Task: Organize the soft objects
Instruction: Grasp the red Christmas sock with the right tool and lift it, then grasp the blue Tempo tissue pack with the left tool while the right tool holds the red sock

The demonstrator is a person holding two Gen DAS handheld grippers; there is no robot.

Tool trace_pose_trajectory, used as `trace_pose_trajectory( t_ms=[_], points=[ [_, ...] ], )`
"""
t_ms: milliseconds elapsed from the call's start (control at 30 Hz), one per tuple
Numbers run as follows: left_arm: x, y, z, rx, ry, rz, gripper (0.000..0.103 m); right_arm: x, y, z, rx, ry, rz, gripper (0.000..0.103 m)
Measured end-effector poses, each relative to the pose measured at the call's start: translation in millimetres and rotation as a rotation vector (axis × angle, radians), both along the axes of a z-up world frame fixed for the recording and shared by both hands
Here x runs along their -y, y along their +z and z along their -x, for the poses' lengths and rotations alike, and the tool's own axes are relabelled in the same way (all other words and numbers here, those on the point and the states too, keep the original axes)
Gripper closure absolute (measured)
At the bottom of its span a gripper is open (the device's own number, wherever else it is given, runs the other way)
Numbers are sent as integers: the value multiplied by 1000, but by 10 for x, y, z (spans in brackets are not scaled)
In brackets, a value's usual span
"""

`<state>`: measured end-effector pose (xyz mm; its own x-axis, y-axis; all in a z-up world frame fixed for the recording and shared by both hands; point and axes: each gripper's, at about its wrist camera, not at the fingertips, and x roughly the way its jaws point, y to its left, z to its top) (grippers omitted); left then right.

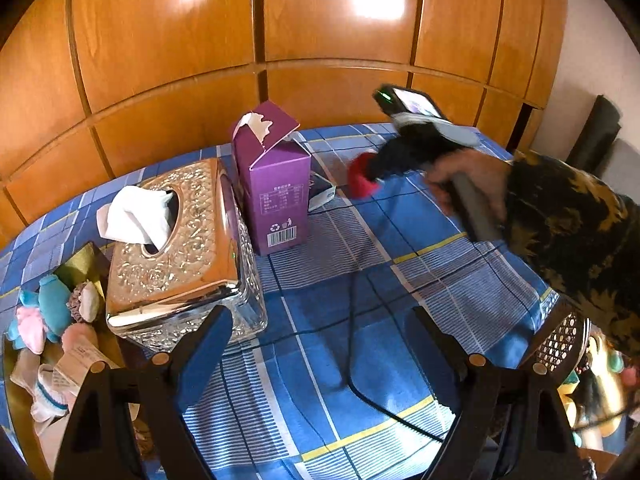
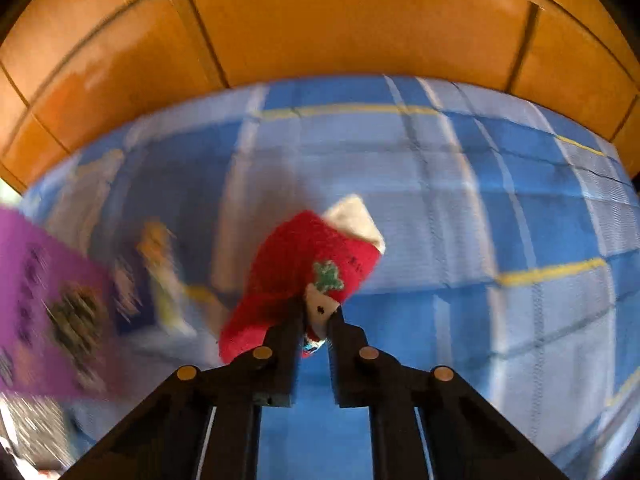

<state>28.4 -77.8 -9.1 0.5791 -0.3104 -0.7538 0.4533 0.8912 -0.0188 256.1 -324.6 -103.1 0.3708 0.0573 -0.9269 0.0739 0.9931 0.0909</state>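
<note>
Tissue box (image 1: 180,256) left of carton (image 1: 276,192) on checked cloth (image 1: 400,280), plush toys (image 1: 52,320) in tray (image 1: 86,258) further left, wooden panels (image 1: 248,40) behind.

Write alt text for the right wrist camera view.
The right gripper pinches a fuzzy red sock with a green star and cream cuff, above a blue plaid tablecloth. A blurred purple carton sits at left, with orange wooden panels behind.

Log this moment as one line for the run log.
right tongs: shut on red plush, lifted over plaid cloth | left tongs: open, nothing held | purple carton: upright
</note>
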Motion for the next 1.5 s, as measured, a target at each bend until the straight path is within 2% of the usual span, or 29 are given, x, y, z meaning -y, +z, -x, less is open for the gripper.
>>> trace_pose_trajectory(
  t_ms=[100, 233, 333, 433, 533, 633, 767, 867, 967, 1033, 1133, 1333, 1433, 1500],
  points=[
    [64, 27, -18, -5, -1, 1, 14, 226, -18, 221, -19, 8, -18, 94],
    [247, 117, -67, 2, -34, 3, 14, 441, -1, 436, -50, 8, 44, 94],
    [459, 200, -191, 5, -51, 6, 14, 579, 6, 520, -53, -17, 21, 93],
    [746, 240, -423, -14, -47, 7, 14, 712, 7, 573, -48, -68, -23, 93],
    [998, 262, -632, -14, -29, -4, 14, 779, 8, 594, -47, -82, -39, 93],
    [1250, 246, -949, -51, 8, 5, 14, 838, 5, 582, -50, -88, -63, 93],
    [1527, 109, -1465, -118, 109, 18, 14, 885, -27, 537, -53, -90, -76, 93],
    [1601, -33, -1787, -151, 188, -2, 14, 906, -29, 527, -55, -97, -93, 93],
    [1572, -220, -2125, -219, 281, -21, 15, 939, -22, 511, -57, -100, -111, 93],
    [1568, -259, -2265, -209, 314, -40, 15, 987, -18, 496, -59, -106, -129, 93],
    [1531, -349, -2459, -254, 374, -32, 15, 1005, -13, 495, -60, -102, -131, 93],
    [1695, -675, -2568, -264, 377, -171, 15, 1003, 9, 504, -60, -96, -132, 93],
    [1664, -885, -2596, -298, 401, -193, 14, 978, 11, 510, -58, -95, -130, 92],
    [1705, -939, -2552, -252, 387, -222, 11, 964, 6, 512, -56, -93, -130, 91]
  ],
)
